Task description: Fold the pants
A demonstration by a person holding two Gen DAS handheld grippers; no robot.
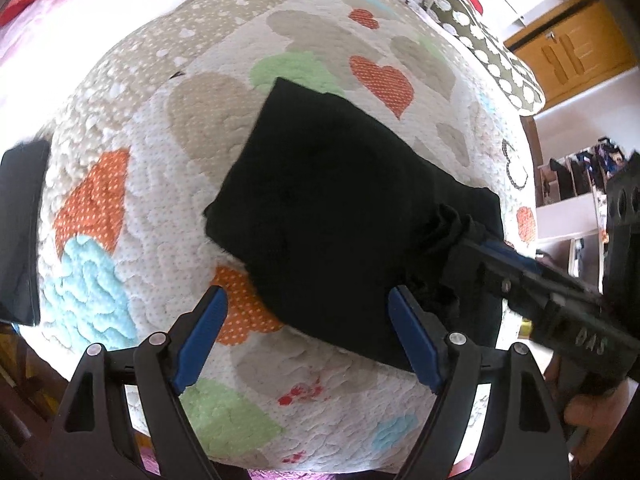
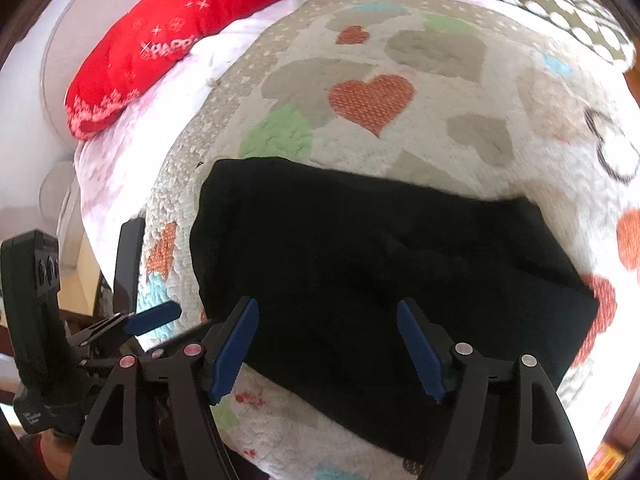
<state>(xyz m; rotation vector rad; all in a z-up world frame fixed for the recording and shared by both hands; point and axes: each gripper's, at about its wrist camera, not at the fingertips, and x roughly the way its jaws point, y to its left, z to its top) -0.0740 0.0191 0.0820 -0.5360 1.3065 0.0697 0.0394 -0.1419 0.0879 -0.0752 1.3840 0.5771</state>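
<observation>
Lying folded on the bed: black pants (image 1: 340, 200), a compact dark block at frame centre in the left wrist view, lower centre in the right wrist view (image 2: 380, 260). Resting flat on a heart-print quilt (image 1: 140, 140), with orange, green, blue and grey hearts around all sides.

Left gripper (image 1: 308, 336) at bottom centre of its own view, jaws spread wide and holding nothing. Left blue pad over bare quilt, right blue pad just at the near edge of the pants. Contact with the cloth: cannot tell.

Right gripper (image 2: 328, 348) at bottom centre of its own view, jaws also spread wide, nothing clamped. Black fabric filling the gap between the two blue pads. In the left wrist view, coming in from the lower right, tip at the right end of the pants where the cloth bunches into a small ruffle; touching or just beside, cannot tell.

Red pillow (image 2: 160, 40) with white print at upper left of the right wrist view. Olive polka-dot cushion (image 1: 492, 52) at upper right of the left wrist view, wooden cabinet (image 1: 568, 56) behind it. Dark flat object (image 1: 20, 232) at the left edge of the bed, well apart from the pants.
</observation>
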